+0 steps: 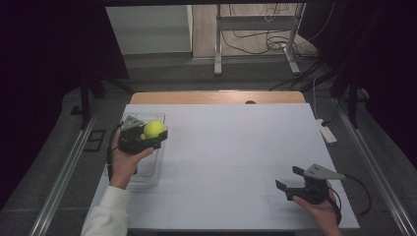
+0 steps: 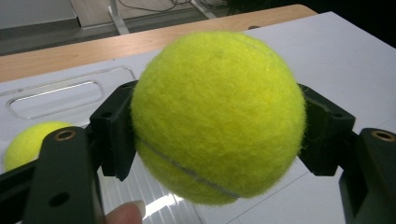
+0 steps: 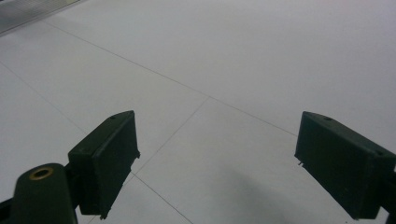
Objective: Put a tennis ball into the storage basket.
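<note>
The left tool pinched a yellow tennis ball between its two black jaws, the pads pressed against the ball's opposite sides; in the left gripper view the tennis ball sat squarely in that grip with its grey seam curving low across the felt; the ball was held above the clear plastic tray, over its far end; the tray lay at the left edge of the white surface, and the person's left hand with its white sleeve came in over the tray's near part, covering some of it; a second tennis ball rested inside the tray, partly hidden behind the left jaw, and a fingertip showed at the bottom edge beneath the held ball; the right tool stood well apart from the tray, across the surface near its right front corner, jaws spread wide with nothing between them; in the right gripper view the right tool looked out over bare white surface crossed by thin seam lines; beyond the tray, at the surface's far side, ran a wooden edge; farther off stood a metal frame with loose cables on the floor, and a white cable box lay beside the surface's right edge.
</note>
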